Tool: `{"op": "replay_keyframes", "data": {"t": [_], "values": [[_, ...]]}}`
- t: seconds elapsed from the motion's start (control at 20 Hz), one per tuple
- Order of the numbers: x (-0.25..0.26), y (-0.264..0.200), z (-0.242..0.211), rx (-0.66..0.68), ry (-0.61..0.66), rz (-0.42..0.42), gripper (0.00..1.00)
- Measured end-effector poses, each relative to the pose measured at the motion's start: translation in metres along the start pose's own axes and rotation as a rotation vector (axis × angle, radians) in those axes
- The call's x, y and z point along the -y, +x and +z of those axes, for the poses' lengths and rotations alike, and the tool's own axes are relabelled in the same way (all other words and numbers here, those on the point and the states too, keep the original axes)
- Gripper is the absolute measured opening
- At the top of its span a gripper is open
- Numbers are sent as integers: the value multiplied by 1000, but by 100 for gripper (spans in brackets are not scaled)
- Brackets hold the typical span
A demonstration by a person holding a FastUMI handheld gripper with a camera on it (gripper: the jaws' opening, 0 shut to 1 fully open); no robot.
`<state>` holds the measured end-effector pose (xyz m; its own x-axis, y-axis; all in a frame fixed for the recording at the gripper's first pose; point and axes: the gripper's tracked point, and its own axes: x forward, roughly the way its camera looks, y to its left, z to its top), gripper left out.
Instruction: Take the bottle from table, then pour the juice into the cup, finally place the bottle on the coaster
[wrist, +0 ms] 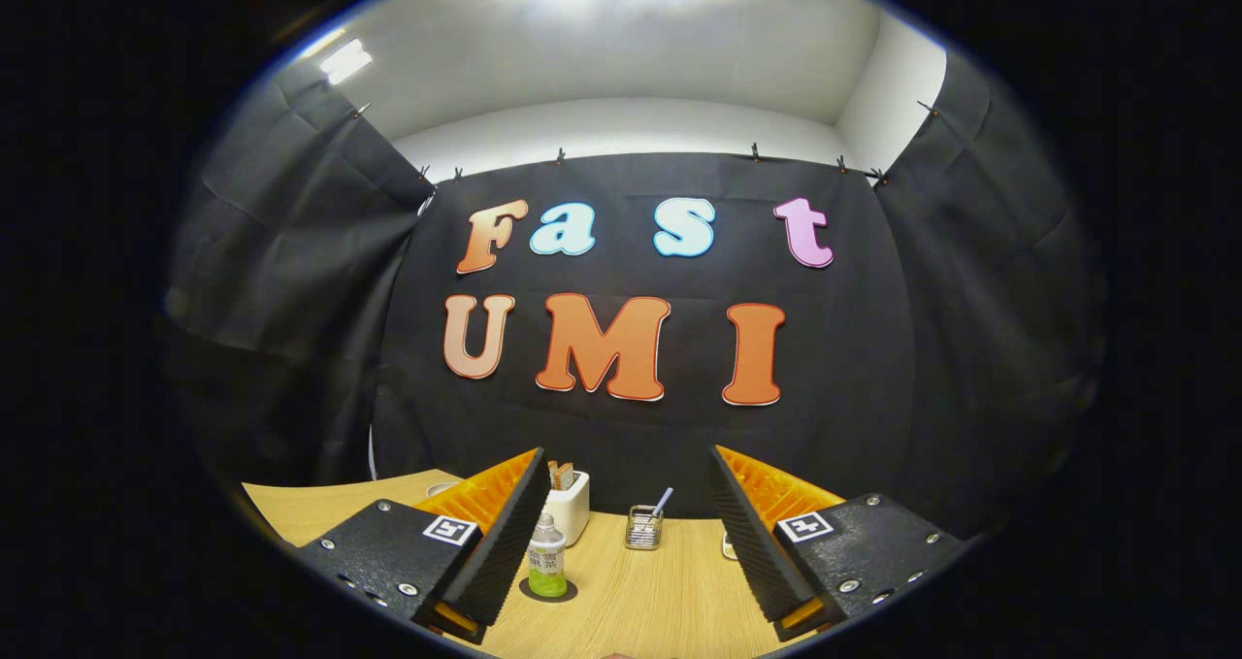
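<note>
The left finger of the claw (pixel 621 543) covers one side of the bottle (pixel 546 567), so only part of it shows. The bottle is small, with a pale cap, a label and green juice at the bottom. It stands upright on a dark round coaster (pixel 548 591) on the desk (pixel 640 601). Only a thin edge of the coaster peeks out under the bottle.

Just behind the bottle sits a white holder (pixel 571 506) with brownish things poking out of the top; they are too small to make out. Near it stands a little wire basket (pixel 643 528) with a stick leaning in it. A small thing beside the right finger is mostly hidden.

The claw is wide open and holds nothing. It hangs above the desk, pointing level at the back wall, with the bottle just by its left finger.
</note>
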<state>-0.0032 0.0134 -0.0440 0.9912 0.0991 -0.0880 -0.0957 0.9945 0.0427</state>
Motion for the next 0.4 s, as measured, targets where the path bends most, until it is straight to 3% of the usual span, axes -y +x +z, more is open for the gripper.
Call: {"op": "replay_keyframes", "data": {"t": [0.4], "values": [[-15, 9, -2, -1, 23, 22, 97]]}}
